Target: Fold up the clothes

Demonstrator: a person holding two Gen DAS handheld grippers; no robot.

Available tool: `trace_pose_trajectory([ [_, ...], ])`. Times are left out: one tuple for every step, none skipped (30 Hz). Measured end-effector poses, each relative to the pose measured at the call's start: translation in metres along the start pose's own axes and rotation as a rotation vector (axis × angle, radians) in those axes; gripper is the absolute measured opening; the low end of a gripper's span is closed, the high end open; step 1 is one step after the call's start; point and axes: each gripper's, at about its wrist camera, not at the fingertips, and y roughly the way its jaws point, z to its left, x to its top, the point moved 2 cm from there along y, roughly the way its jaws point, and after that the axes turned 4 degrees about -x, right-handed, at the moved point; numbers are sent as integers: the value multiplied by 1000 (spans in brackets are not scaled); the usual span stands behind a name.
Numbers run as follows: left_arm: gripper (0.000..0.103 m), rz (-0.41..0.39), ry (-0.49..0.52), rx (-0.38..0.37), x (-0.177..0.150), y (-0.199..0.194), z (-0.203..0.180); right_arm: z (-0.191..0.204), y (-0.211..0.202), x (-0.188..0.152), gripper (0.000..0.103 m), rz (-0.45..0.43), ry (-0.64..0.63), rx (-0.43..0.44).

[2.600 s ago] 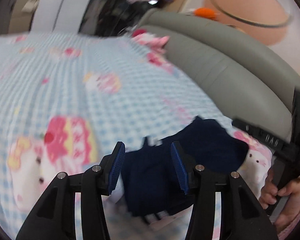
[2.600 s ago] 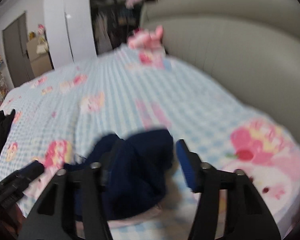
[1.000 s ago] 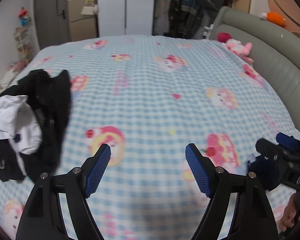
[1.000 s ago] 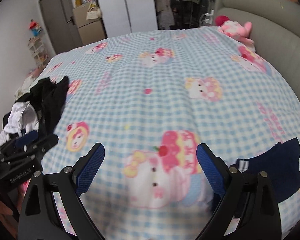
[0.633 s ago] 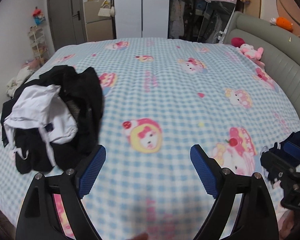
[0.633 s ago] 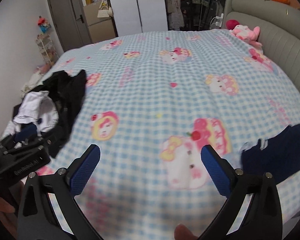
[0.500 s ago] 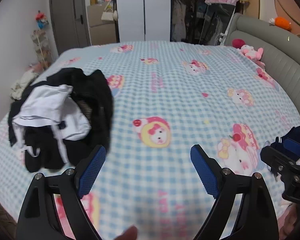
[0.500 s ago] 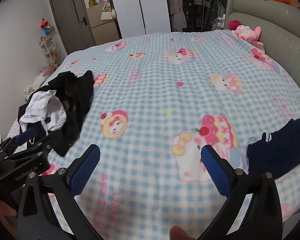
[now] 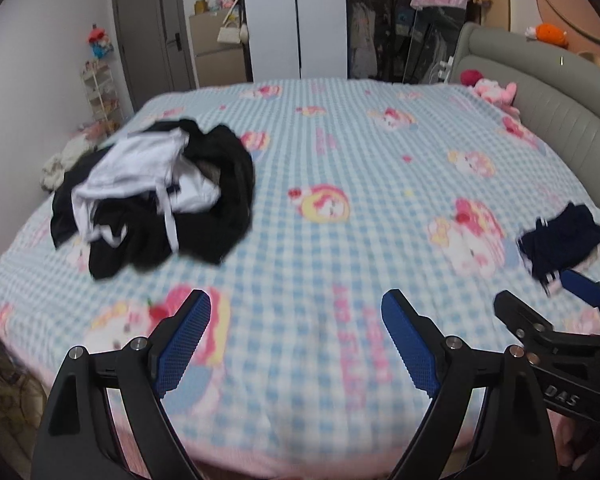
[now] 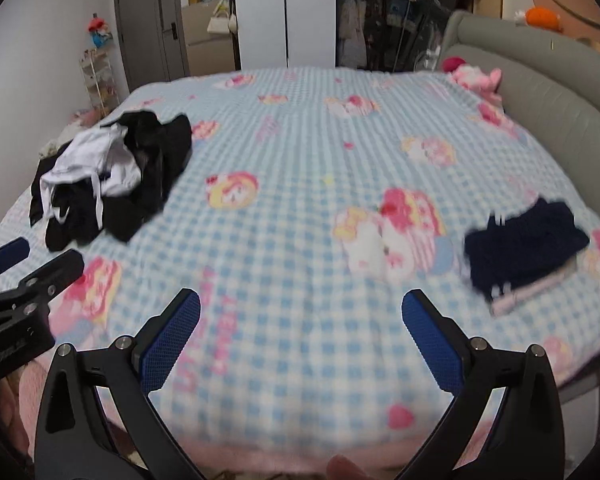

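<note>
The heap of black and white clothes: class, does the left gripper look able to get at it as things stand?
Probably yes. The left gripper is open and empty, and only bare bedspread lies between it and the heap.

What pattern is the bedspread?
Blue-and-white check with pink cartoon characters; bedspread shows best in right wrist view.

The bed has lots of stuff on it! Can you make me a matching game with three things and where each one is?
Things:
1. navy folded garment
2. black and white clothes pile
3. pink plush toy

Places:
A. far end of the bed, by the grey headboard
B. left side of the bed
C. right side, near the front edge

Pairs: 1-C, 2-B, 3-A
</note>
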Motion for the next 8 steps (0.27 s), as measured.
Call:
trace_pose_trajectory([
  [89, 15, -9, -13, -7, 0, 0, -1, 0, -7, 102, 13, 14, 12],
  [89, 27, -14, -21, -13, 1, 0, -2, 0, -14, 102, 26, 26, 24],
  [89, 40, -20, -25, -21, 2, -1, 0, 1, -19, 102, 35, 23, 33],
  [89, 44, -22, -17, -27, 3, -1, 3, 2, -24, 102, 44, 5, 40],
  [89, 49, -25, -10, -32, 4, -1, 6, 2, -27, 102, 44, -11, 27],
  [89, 52, -25, -10, -35, 5, -2, 7, 1, -29, 102, 36, -24, 18],
  [89, 56, -26, -10, -38, 6, -2, 8, 1, -31, 102, 30, -34, 10],
  [89, 59, -30, -9, -41, 6, -2, 7, 1, -33, 102, 33, -39, 8],
])
